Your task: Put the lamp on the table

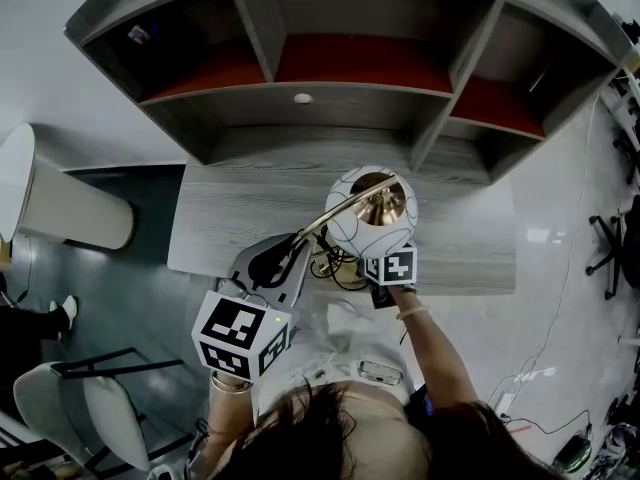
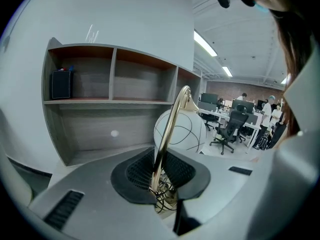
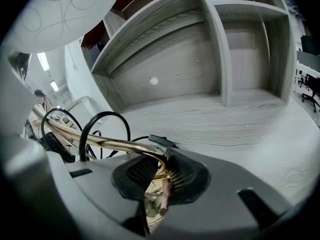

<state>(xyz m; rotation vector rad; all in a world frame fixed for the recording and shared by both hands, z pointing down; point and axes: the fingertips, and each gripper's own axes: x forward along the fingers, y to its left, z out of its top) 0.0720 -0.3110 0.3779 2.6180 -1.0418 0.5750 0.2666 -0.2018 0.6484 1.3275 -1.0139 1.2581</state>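
Note:
The lamp has a white globe shade (image 1: pixel 370 211) with thin dark lines, a curved gold stem (image 1: pixel 338 211) and a black cord (image 3: pixel 95 129) with an inline switch (image 3: pixel 161 141). It is held in the air over the grey wooden desk (image 1: pixel 250 203). My left gripper (image 1: pixel 283 266) is shut on the gold stem (image 2: pixel 167 134), with the shade (image 2: pixel 187 131) just beyond the jaws. My right gripper (image 1: pixel 385 268) sits under the shade and is shut on the stem (image 3: pixel 125 145) near its lower end. The shade (image 3: pixel 55 14) fills that view's upper left.
A grey shelf unit (image 1: pixel 330 68) with red-backed compartments stands on the desk's far side. A small dark box (image 2: pixel 61 84) sits in its left compartment. A chair (image 1: pixel 90 398) is at the lower left, and a white rounded unit (image 1: pixel 60 203) stands left of the desk.

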